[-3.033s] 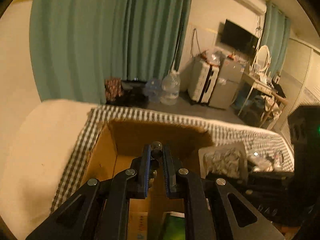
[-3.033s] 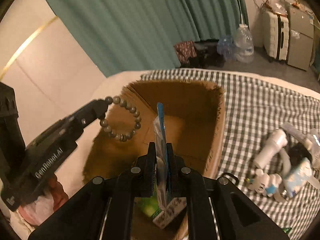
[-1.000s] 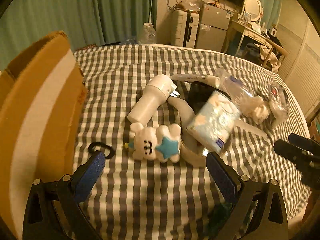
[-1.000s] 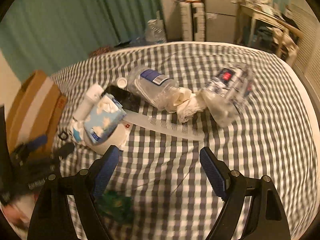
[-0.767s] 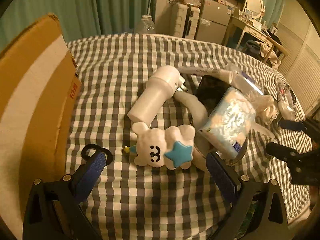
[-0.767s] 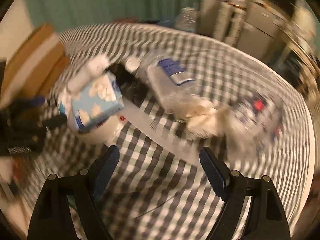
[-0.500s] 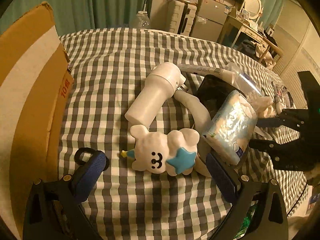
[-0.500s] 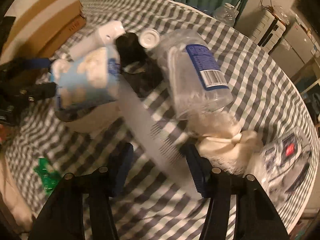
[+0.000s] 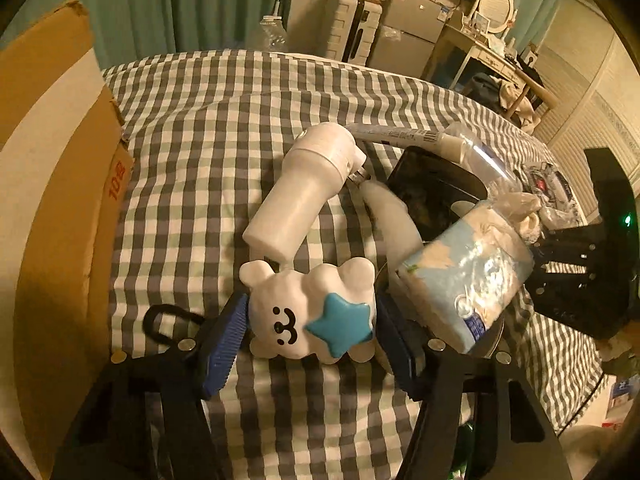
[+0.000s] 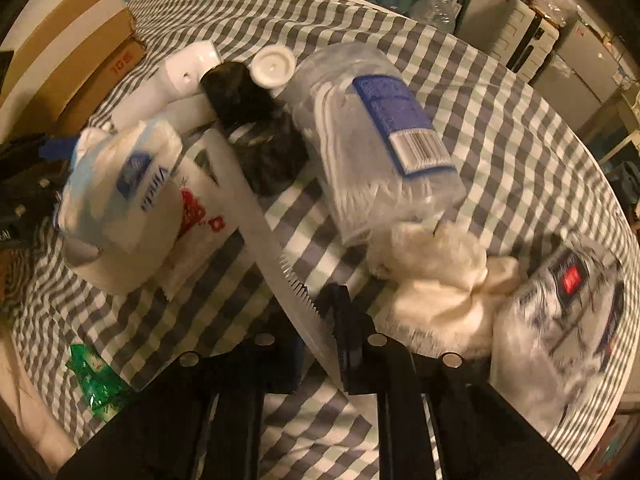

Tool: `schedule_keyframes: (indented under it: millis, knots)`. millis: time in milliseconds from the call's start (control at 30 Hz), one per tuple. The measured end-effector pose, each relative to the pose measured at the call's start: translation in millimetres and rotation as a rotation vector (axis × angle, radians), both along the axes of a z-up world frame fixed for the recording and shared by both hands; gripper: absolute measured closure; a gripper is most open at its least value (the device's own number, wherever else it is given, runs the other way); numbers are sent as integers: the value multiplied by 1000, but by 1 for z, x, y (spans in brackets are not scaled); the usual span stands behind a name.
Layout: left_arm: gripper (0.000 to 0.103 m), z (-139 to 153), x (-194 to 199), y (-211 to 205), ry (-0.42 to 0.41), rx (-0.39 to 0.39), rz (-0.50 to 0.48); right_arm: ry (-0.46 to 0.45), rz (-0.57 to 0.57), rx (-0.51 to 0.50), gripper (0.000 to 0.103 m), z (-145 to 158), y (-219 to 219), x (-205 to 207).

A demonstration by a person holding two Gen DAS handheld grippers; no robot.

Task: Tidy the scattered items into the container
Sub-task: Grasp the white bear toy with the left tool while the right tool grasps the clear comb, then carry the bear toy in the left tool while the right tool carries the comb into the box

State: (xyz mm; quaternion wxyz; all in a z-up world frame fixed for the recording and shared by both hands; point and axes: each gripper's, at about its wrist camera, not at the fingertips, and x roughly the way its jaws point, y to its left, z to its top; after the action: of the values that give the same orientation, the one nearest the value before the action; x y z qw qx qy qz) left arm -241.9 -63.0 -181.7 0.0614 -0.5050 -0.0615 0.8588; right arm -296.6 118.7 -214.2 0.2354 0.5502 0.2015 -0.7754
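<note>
The cardboard box (image 9: 52,168) stands at the left edge of a checked bedspread. My left gripper (image 9: 310,328) has its blue pads on both sides of a white bear toy with a blue star (image 9: 312,318), closing on it. My right gripper (image 10: 320,328) has its jaws around the near end of a clear ruler (image 10: 256,216) lying on the bedspread. Around them lie a white bottle (image 9: 304,192), a blue tissue pack (image 9: 464,276), a black pouch (image 9: 436,192) and a clear plastic bottle (image 10: 372,136).
A black hair tie (image 9: 168,322) lies by the box. A white cloth (image 10: 440,276), a clear packet with a red label (image 10: 560,304), a flower-printed bag (image 10: 196,220) and a green wrapper (image 10: 96,380) also lie on the bedspread. Furniture stands beyond the bed.
Both grippers left the box, opened and came down over the scattered items. The left jaws have narrowed around the bear toy; the right jaws have narrowed around the ruler's end.
</note>
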Motion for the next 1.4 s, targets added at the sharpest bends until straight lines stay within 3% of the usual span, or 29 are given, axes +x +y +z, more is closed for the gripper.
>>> schedule_keyframes:
  millis: [267,533,800,1167,1400]
  knots:
    - [38,21,22,-3,32,-20,11,-2,-87,-51,100,17,7,39]
    - [40,53,45,-12,92,27,24,35,-150,-151,101,62,20,59]
    - [40,88,68,-6,157,32,27,112,-151,-168,100,105,28,76]
    - [40,165,96,-12,296,22,9,203,-100,-210,101,175,-23,110]
    - [40,210,104,-61,377,-19,73,204,-66,-332,101,213,-72,126]
